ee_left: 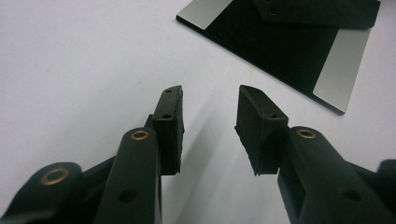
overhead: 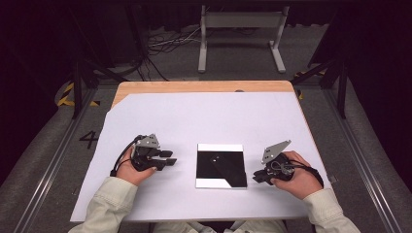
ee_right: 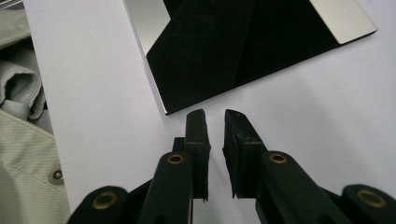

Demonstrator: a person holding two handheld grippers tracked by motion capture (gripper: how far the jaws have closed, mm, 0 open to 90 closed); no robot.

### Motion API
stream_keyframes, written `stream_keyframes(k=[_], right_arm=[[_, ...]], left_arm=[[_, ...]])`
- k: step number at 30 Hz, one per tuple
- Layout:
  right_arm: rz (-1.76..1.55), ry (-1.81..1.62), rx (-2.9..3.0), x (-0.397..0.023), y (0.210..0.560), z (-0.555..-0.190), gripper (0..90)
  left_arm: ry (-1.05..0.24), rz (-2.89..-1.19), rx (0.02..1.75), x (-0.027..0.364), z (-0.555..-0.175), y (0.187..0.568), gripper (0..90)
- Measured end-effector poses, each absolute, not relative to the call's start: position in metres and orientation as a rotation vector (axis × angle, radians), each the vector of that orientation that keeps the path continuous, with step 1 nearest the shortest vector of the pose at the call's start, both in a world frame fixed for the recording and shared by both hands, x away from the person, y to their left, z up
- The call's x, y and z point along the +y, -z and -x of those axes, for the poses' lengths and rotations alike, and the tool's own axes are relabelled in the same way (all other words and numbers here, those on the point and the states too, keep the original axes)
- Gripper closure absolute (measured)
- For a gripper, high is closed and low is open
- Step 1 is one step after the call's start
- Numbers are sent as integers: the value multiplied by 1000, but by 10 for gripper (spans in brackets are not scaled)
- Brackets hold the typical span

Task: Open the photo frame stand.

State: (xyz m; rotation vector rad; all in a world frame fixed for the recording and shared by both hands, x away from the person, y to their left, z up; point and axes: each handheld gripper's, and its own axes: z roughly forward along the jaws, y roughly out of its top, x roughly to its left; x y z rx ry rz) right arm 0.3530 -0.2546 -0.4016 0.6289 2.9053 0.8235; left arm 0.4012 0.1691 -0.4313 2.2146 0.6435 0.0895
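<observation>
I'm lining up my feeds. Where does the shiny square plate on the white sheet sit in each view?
High view: the square plate lies centre, between the two hand-held grippers.
Left gripper view: upper right, beyond the open jaws.
Right gripper view: top centre, its near corner just ahead of the jaws.
Shared landmark: the white sheet under it.

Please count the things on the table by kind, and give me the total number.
Square mirror-like plate: 1
Hand-held grippers: 2, the left gripper and the right gripper, one on each side of the plate, each with its claw resting empty
White sheet covering the table: 1
Total: 4
</observation>
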Motion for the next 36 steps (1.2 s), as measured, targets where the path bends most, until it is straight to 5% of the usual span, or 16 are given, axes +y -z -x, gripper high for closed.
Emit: stream_keyframes(k=[36], right_arm=[[-537,-648,3040,-226,416,-347,812]], left_arm=[[-61,-2223,645,167,-403,435,596]])
